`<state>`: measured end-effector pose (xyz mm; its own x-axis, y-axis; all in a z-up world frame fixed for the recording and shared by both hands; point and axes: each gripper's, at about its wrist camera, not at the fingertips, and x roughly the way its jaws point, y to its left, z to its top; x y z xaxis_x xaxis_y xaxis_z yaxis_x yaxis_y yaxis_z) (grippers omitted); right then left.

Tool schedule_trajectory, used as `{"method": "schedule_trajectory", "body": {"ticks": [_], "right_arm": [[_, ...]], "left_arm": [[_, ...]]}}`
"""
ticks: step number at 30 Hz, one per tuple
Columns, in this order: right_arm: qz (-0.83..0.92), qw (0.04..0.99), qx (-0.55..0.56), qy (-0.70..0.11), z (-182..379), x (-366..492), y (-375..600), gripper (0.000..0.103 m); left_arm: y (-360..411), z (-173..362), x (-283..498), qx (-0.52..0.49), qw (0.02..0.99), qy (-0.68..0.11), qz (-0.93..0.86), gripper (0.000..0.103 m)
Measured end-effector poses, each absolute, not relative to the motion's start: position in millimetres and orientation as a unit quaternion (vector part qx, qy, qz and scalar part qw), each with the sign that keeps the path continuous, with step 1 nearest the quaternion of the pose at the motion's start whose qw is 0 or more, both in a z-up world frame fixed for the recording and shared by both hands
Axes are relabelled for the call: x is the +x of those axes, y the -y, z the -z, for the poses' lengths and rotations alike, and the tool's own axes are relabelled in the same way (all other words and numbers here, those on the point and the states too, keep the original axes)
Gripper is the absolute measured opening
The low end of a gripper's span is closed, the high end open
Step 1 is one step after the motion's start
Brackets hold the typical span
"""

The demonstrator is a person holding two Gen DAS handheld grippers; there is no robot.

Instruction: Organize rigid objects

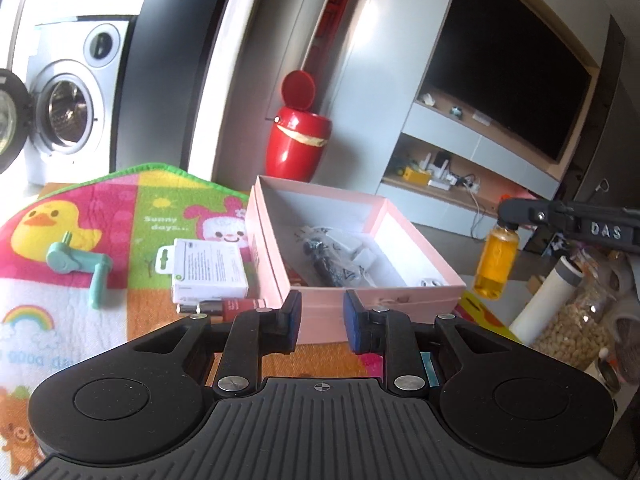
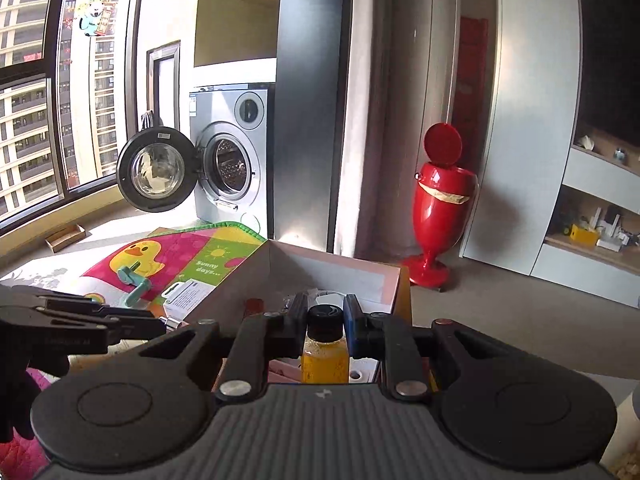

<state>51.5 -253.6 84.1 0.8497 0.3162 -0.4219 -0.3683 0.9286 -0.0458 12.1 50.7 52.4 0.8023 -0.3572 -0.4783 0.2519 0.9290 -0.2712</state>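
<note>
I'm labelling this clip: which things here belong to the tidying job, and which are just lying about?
Job: pink box; yellow bottle held by right gripper; white carton; teal crank handle; left gripper.
Lying about: red bin; washing machine; television.

Left gripper (image 1: 320, 320): black ribbed body, silver screws, blue-padded fingers (image 1: 354, 320); right gripper (image 2: 325, 322) alike, white "DAS" lettering.

Bright window daylight, heavy fisheye warping.

A home – washing machine (image 2: 230, 168), TV (image 1: 508, 68), kids' play mat (image 1: 80, 216).
</note>
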Motion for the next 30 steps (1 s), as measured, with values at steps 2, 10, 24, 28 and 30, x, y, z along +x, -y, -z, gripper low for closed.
{"method": "schedule_trajectory", "body": {"ticks": [2,10,24,28,30], "right_arm": [[-0.167,0.960,-0.061,-0.216,-82,73,248,0.018],[-0.134,0.943,-0.054,-0.299,-32,148,231,0.018],[-0.152,0.951,-0.047,-0.264,-39,120,236,0.052],[-0.164,0.950,-0.066,-0.257,-36,92,227,0.060],[-0.182,0.946,-0.082,-0.257,-26,72,218,0.064]], "left_arm": [[-55,-45,-5,-0.084,0.946,-0.269,0.161,0.025],[-91,-26,-23,-0.109,0.941,-0.294,0.126,0.025],[-112,-11,-20,-0.061,0.946,-0.308,0.073,0.025],[-121,-14,-13,-0.053,0.946,-0.311,0.068,0.025],[-125,-17,-11,-0.056,0.946,-0.312,0.069,0.025]]}}
